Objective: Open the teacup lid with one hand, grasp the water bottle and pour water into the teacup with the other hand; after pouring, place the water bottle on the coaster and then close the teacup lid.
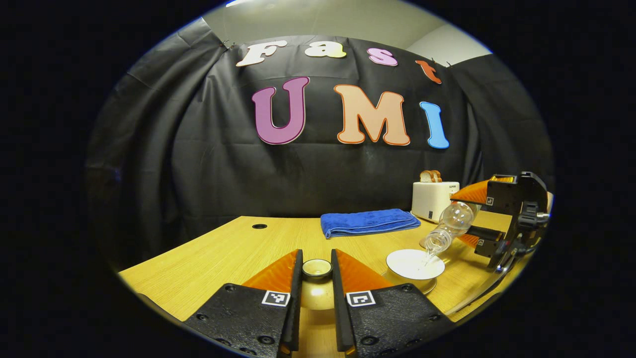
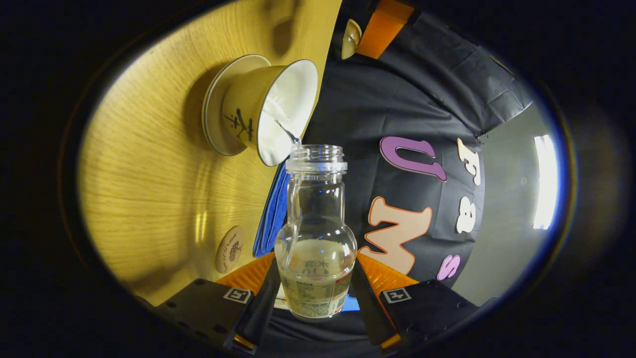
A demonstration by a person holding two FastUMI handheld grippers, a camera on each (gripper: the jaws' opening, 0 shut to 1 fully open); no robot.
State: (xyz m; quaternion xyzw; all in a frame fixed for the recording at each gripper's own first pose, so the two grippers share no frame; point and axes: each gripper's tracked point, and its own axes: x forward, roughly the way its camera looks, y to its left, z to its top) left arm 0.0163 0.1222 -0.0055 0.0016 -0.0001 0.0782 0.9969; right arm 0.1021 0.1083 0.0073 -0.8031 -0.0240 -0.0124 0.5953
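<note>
Pouring water, right gripper (image 2: 314, 293) clamps tilted water bottle (image 2: 316, 233) over teacup (image 2: 271, 107) (left gripper (image 1: 316, 291) clamps lid (image 1: 317, 268)).

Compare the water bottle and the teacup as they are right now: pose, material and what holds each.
The water bottle is tipped over with its mouth at the cup's rim; the teacup stands upright on its saucer. The bottle is clear glass and see-through; the teacup is opaque, cream outside and white inside. The right tool clamps the bottle in the air; the teacup rests untouched on the table. Both are open-mouthed, with no cap or lid on.

One teacup (image 1: 415, 264), one lid (image 1: 317, 268), one bottle (image 2: 316, 238).
</note>
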